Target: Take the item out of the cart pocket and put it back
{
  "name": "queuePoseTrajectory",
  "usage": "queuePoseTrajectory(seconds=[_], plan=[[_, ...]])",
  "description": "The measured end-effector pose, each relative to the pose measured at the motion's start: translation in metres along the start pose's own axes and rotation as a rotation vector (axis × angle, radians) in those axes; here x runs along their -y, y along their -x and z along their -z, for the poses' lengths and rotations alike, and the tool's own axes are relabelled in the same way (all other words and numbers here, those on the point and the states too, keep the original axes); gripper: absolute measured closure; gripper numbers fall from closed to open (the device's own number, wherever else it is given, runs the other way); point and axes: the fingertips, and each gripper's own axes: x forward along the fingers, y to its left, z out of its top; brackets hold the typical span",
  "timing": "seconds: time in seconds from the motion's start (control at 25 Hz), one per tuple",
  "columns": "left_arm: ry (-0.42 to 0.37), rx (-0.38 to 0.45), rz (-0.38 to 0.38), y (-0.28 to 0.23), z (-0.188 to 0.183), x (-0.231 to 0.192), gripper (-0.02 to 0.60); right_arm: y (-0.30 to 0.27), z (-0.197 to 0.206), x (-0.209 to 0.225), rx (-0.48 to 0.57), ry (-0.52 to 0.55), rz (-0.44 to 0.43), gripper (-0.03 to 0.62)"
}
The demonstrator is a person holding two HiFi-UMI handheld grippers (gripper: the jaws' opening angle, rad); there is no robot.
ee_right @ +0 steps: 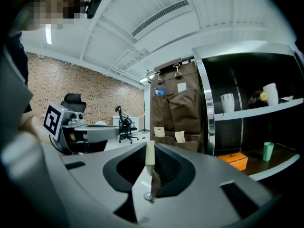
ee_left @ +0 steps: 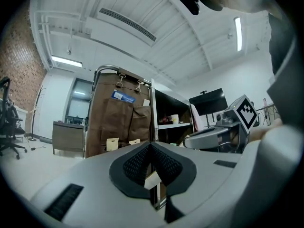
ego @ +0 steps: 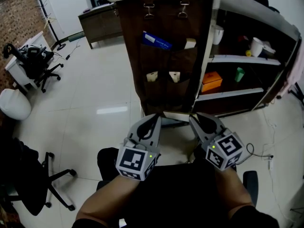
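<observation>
Right gripper (ee_right: 149,147) clamped on a thin cream card (ee_right: 149,156), upright and edge-on between the pads. Left gripper (ee_left: 151,145) with jaws together, empty. Both held low, well apart from the cart (ego: 251,13) and its brown pocket panel (ego: 166,96). Judged step: card apparently out of its pocket, return not yet begun. Next — reach forward, line the card's lower edge over an open pocket mouth on the panel, slide down, then release.
</observation>
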Motion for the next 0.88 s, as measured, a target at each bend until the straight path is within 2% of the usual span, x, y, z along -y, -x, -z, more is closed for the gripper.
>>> queuePoseTrajectory(seconds=[0.52,0.88], plan=[[-0.012,0.005,0.014,-0.003,0.001,0.001,0.581,-0.001,0.001,-0.003,-0.002,-0.009,-0.013,0.525],[-0.025,0.007,-0.032,-0.004,0.002,-0.010,0.581,-0.002,0.003,-0.004,-0.006,-0.014,-0.019,0.525]])
